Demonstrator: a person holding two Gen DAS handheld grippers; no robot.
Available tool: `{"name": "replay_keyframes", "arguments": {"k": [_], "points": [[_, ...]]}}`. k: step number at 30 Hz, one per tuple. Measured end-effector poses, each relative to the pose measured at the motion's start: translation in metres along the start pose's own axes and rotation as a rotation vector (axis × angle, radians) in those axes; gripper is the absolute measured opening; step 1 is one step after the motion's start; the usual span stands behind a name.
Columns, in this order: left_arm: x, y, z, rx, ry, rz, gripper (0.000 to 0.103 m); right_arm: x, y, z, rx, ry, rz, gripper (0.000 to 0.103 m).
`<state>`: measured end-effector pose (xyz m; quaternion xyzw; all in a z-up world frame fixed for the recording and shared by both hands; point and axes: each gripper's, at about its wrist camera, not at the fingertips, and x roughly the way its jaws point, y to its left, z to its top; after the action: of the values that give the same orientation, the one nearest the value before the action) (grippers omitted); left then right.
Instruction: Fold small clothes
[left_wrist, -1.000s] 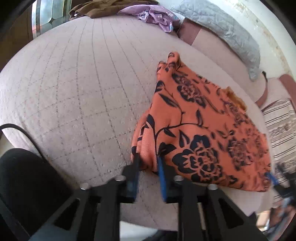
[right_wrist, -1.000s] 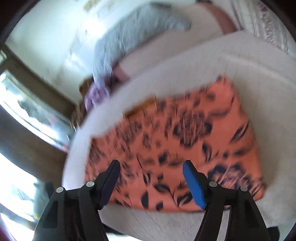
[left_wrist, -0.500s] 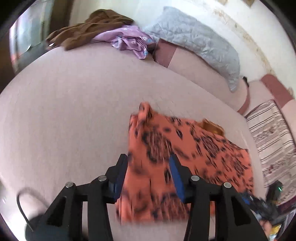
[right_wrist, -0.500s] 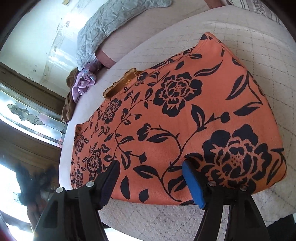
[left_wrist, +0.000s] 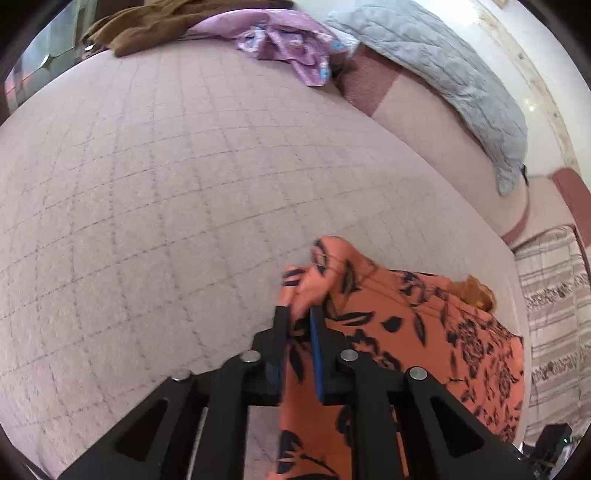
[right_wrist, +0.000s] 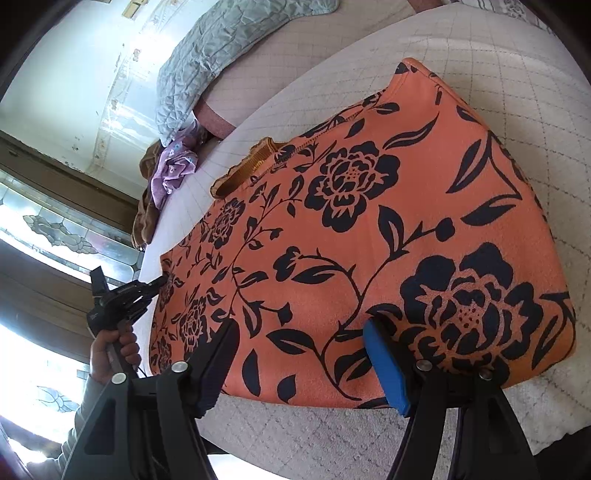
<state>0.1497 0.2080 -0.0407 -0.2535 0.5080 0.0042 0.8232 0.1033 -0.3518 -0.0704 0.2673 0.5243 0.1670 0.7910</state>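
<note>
An orange garment with black flowers (right_wrist: 369, 229) lies spread on the quilted pale bed (right_wrist: 517, 92). In the left wrist view my left gripper (left_wrist: 297, 314) is shut on the garment's left corner (left_wrist: 306, 280), which bunches up between its fingers; the rest of the cloth (left_wrist: 443, 332) runs to the right. The left gripper also shows in the right wrist view (right_wrist: 155, 284) at the garment's far left edge. My right gripper (right_wrist: 299, 332) is open over the near edge of the garment, its jaws wide apart with nothing between them.
A grey quilted pillow (left_wrist: 443, 74), a purple cloth (left_wrist: 288, 40) and a brown cloth (left_wrist: 155, 22) lie at the bed's far side. A striped blanket (left_wrist: 554, 295) is at the right. The bed's near edge runs below the right gripper (right_wrist: 332, 435).
My left gripper let go of the near corner, opened, moved forward along the left edge, and has shut on the far left corner. The right gripper came closer over the near edge and stays open.
</note>
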Motion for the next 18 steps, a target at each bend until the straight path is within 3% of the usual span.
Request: {"name": "replay_keyframes", "arguments": {"k": [1,3,5,7,10,12,14,16,18], "points": [[0.004,-0.004,0.004,0.01,-0.006,0.001,0.02,0.0,0.001,0.0,-0.004,0.001,-0.003,0.073],[0.019,-0.004,0.008,0.029,0.007,0.081,0.024,0.0,0.001,0.0,-0.004,0.001,-0.005,0.073],[0.025,0.004,0.013,-0.039,0.02,0.058,0.025,0.0,0.001,0.0,0.004,0.001,-0.002,0.073],[0.011,-0.002,0.013,-0.032,0.007,0.074,0.025,-0.001,-0.001,0.001,0.037,0.004,0.008,0.073],[-0.028,-0.019,0.0,0.061,-0.072,0.096,0.028,-0.009,-0.002,0.01,0.094,0.0,0.027,0.073],[-0.053,-0.033,-0.017,0.101,-0.104,0.081,0.039,-0.014,-0.004,0.023,0.111,-0.026,0.054,0.074],[-0.071,-0.046,-0.039,0.133,-0.112,0.066,0.064,-0.019,-0.018,0.041,0.162,-0.08,0.078,0.078],[-0.083,-0.054,-0.062,0.171,-0.129,0.053,0.065,-0.019,-0.042,0.052,0.238,-0.12,0.021,0.074],[-0.087,-0.066,-0.082,0.226,-0.117,0.06,0.065,-0.027,-0.062,0.051,0.365,-0.154,0.076,0.07]]}}
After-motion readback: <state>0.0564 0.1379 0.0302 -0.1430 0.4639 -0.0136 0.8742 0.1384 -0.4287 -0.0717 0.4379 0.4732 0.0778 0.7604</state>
